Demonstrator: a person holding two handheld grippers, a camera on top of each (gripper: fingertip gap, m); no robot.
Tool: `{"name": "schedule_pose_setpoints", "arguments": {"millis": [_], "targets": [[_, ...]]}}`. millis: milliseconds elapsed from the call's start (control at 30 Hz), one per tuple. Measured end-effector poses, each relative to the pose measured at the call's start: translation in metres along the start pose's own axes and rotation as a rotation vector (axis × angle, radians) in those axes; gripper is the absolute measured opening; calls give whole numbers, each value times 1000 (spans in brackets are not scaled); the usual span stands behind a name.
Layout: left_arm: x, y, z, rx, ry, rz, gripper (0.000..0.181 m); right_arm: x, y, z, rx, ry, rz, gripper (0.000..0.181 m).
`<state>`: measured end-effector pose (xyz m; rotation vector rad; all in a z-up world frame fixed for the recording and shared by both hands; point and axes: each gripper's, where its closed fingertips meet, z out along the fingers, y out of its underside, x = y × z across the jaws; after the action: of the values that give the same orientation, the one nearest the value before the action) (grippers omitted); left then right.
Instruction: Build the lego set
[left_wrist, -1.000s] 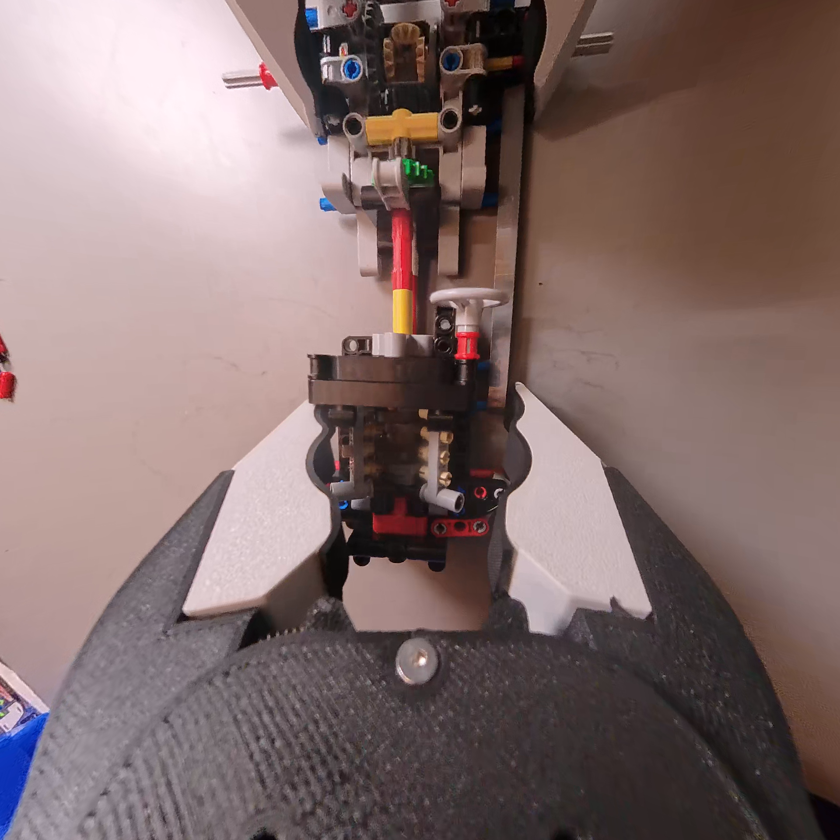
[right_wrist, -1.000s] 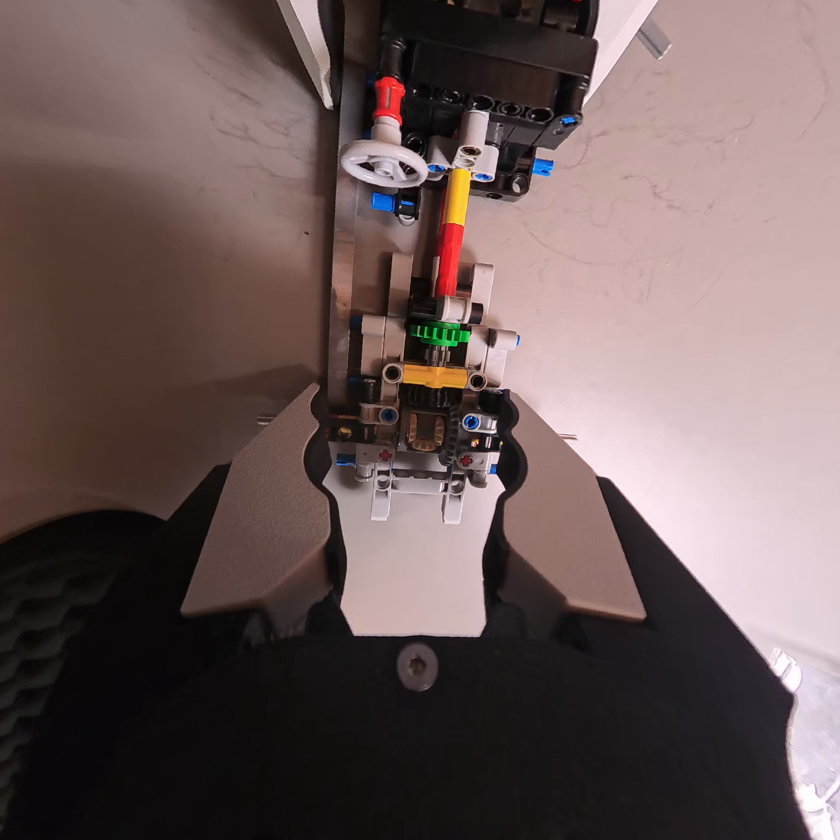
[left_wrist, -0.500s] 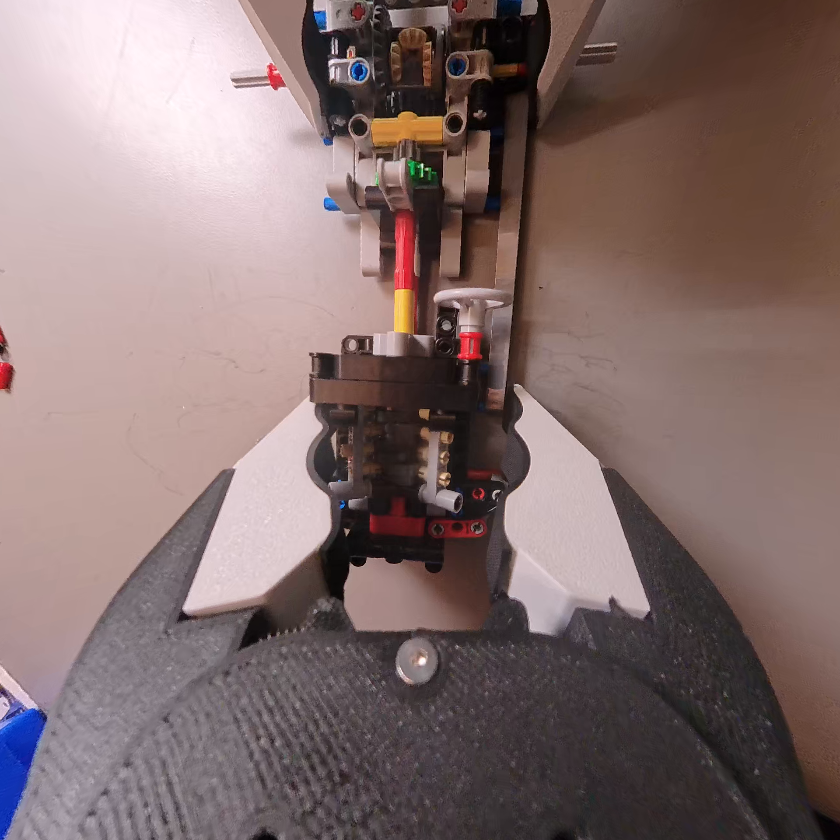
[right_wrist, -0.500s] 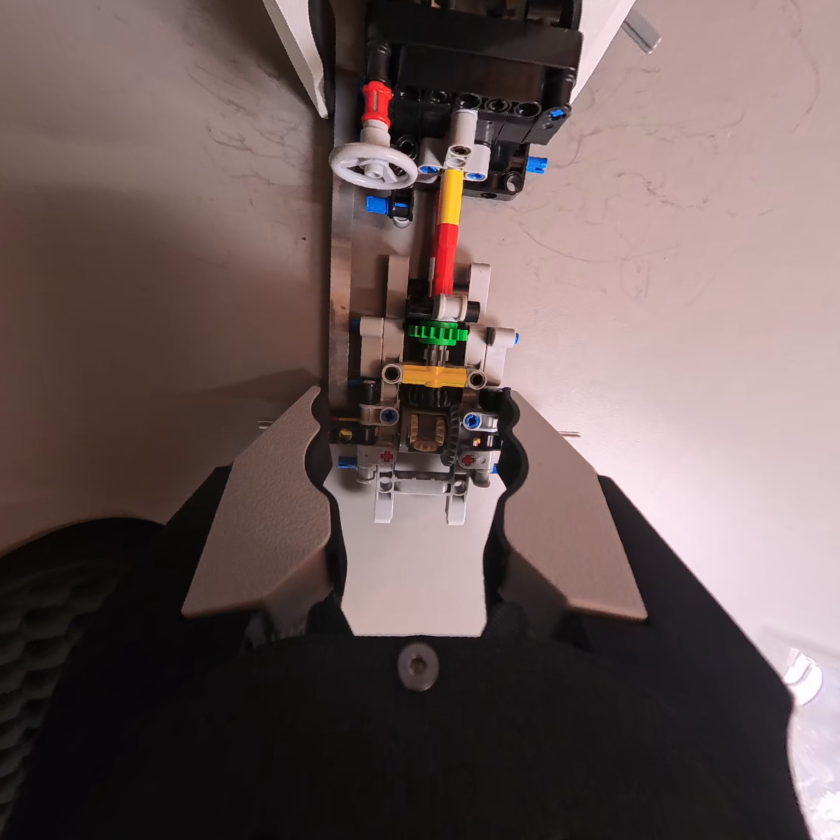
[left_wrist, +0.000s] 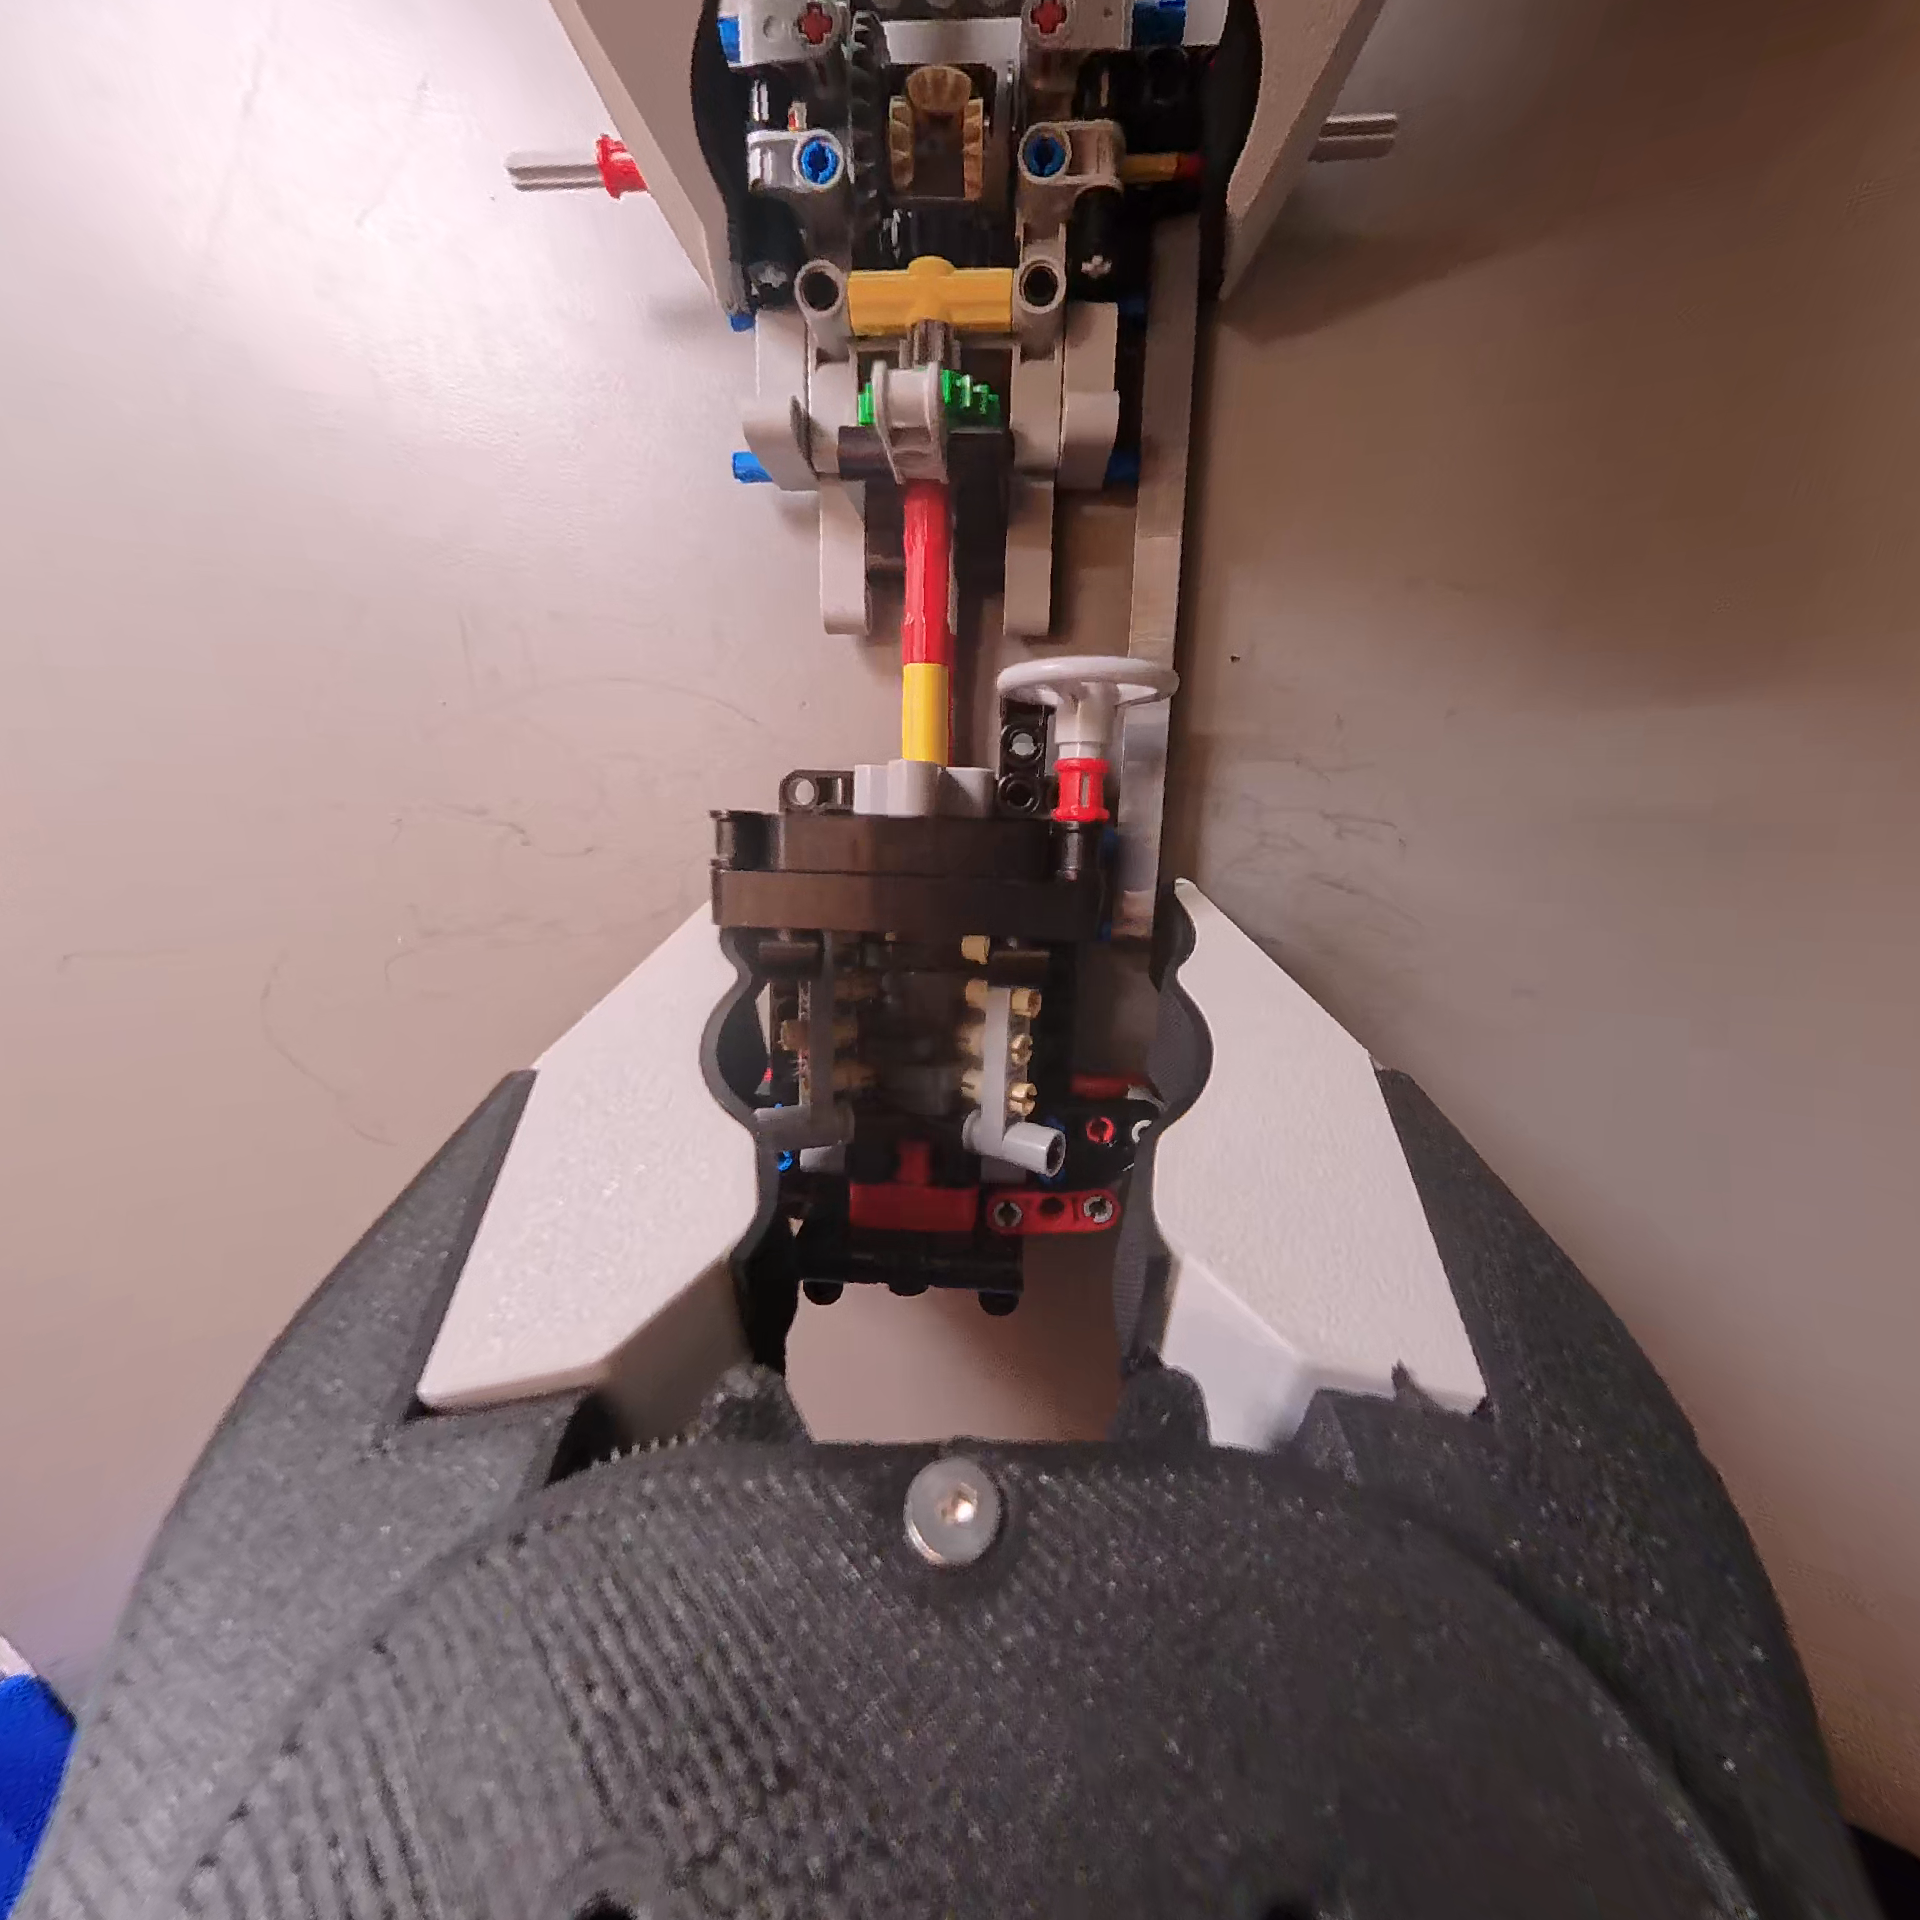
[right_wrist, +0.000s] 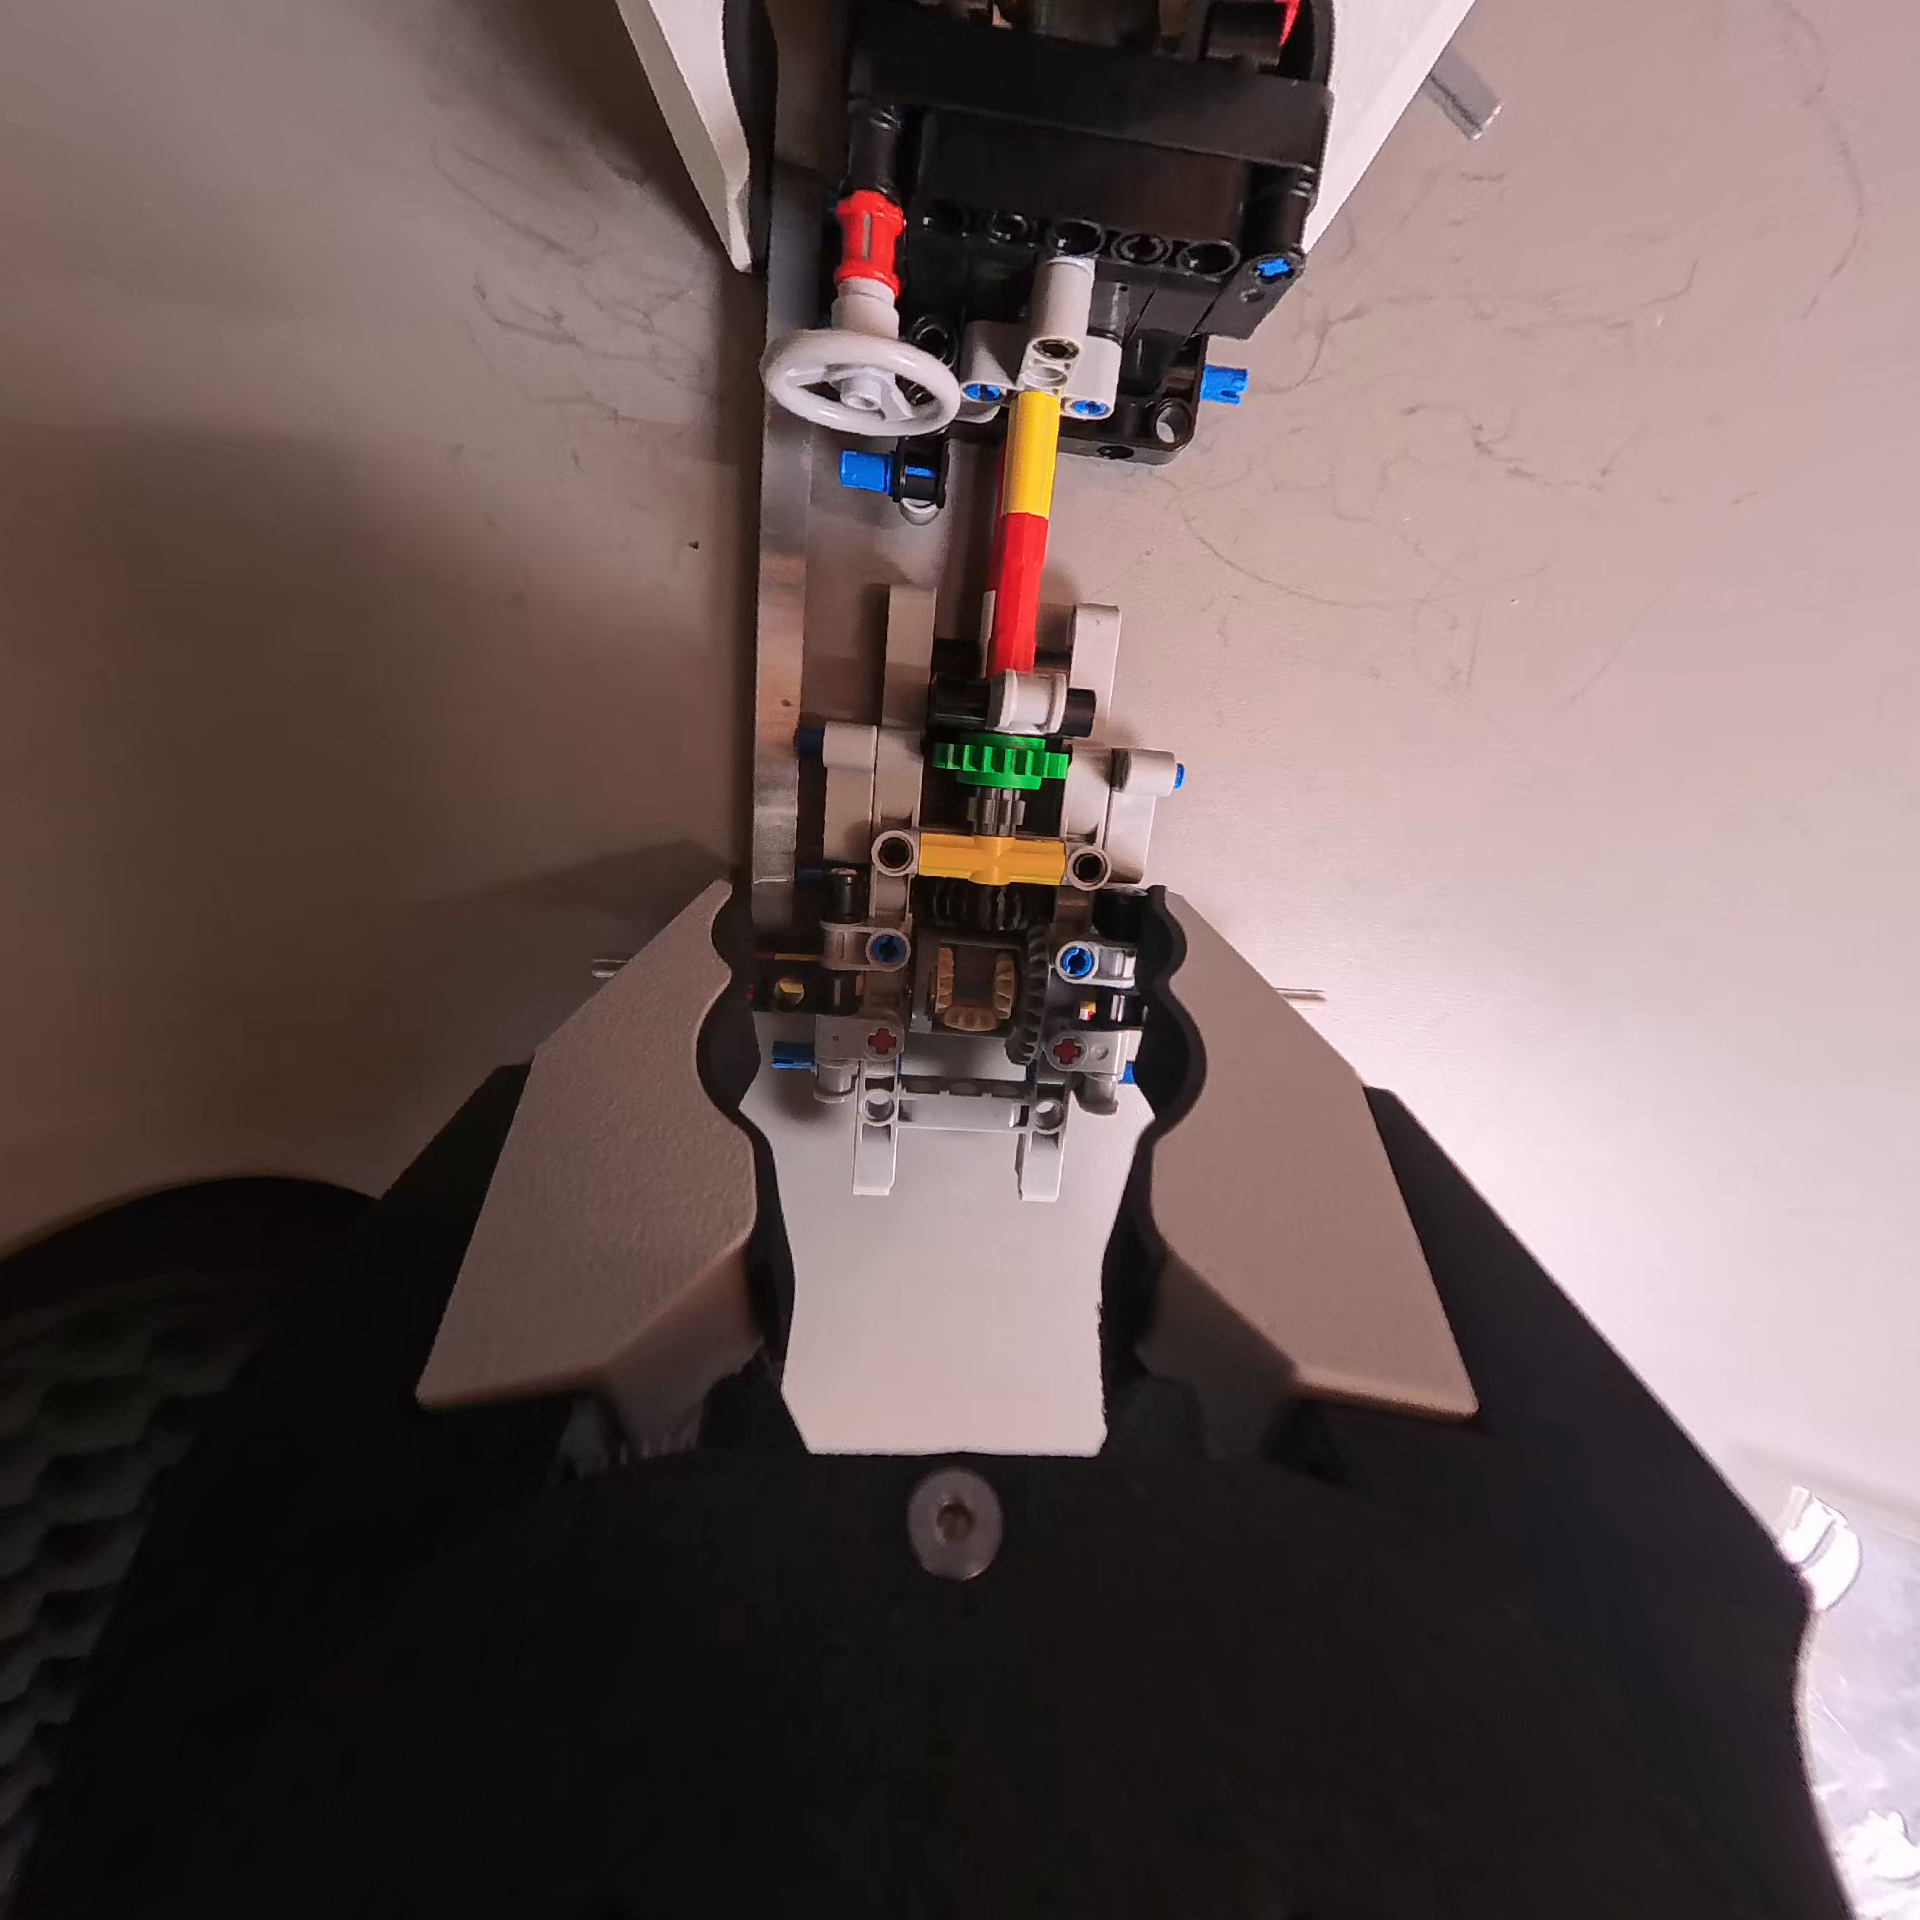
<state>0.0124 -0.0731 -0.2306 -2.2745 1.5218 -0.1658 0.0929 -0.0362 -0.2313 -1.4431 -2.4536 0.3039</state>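
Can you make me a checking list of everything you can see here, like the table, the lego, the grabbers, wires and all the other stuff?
Surface: pale tabletop with faint scuffs and scratches.
Job's things: one long lego model, held at both ends; a red and yellow axle joins its two halves; a green gear and a white steering wheel are fitted.
Clutter: a grey rod with a red bush on the table, apart from the model.
Grippers: left gripper shut on the dark engine end; right gripper shut on the grey gear end.
Cables: nothing seen.
Surroundings: something blue at the left wrist view's corner, something shiny at the right view's edge; too cropped to tell.
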Motion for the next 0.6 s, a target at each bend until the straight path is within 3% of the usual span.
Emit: {"name": "schedule_pose_setpoints", "arguments": {"millis": [267, 600], "targets": [[-4, 0, -3, -27, 52, 3, 71, 3, -1, -4, 5, -79, 35, 65], [-5, 2, 1, -17, 28, 3, 75, 5, -1, 1, -10, 25, 3, 73]]}}
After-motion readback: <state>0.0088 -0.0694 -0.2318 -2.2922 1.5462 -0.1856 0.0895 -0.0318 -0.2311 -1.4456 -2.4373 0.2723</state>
